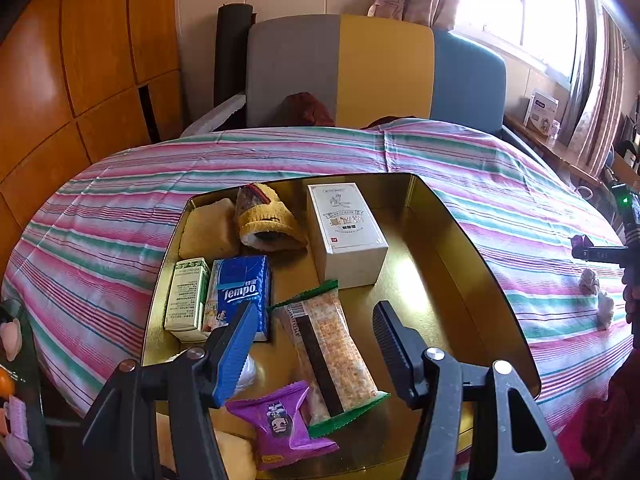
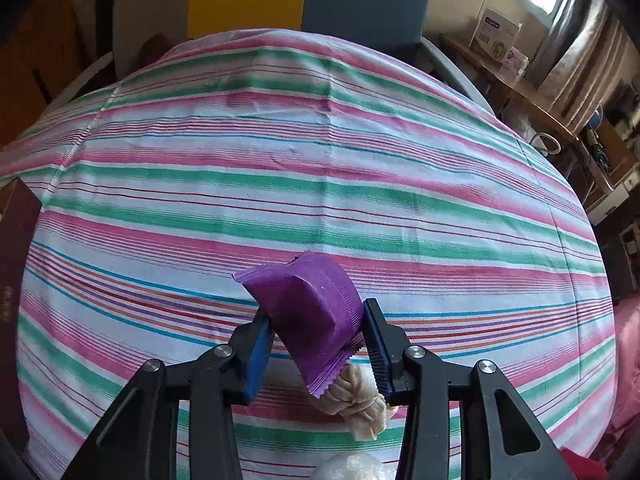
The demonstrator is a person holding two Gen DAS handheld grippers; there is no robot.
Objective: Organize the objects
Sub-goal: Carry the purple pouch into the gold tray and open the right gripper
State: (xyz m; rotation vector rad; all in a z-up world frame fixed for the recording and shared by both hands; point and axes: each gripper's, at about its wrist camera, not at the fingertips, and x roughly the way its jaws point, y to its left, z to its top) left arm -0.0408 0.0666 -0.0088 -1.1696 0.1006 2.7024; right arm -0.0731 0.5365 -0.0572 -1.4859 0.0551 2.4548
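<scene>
Striped pink-green cotton bedsheet point(image 2: 320, 184) is the work surface. Gold metal tray point(image 1: 472, 248) on it collects snacks. Left gripper point(image 1: 316, 344) hovers over the tray, wide open, empty. Right gripper point(image 2: 318, 344), beside the tray, clamps purple crinkled snack packet point(image 2: 312, 312), lifted for transfer.

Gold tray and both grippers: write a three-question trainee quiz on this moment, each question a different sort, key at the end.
1. True or false: the right gripper grips a purple snack packet.
2. Inside the gold tray, the blue Tempo tissue pack lies directly beside:
A. the white box
B. the green-and-white carton
C. the knitted slipper
3. Fill in: the left gripper hovers with its jaws ____ over the long cracker packet.

Key: 1 true; 2 B; 3 open.
</scene>
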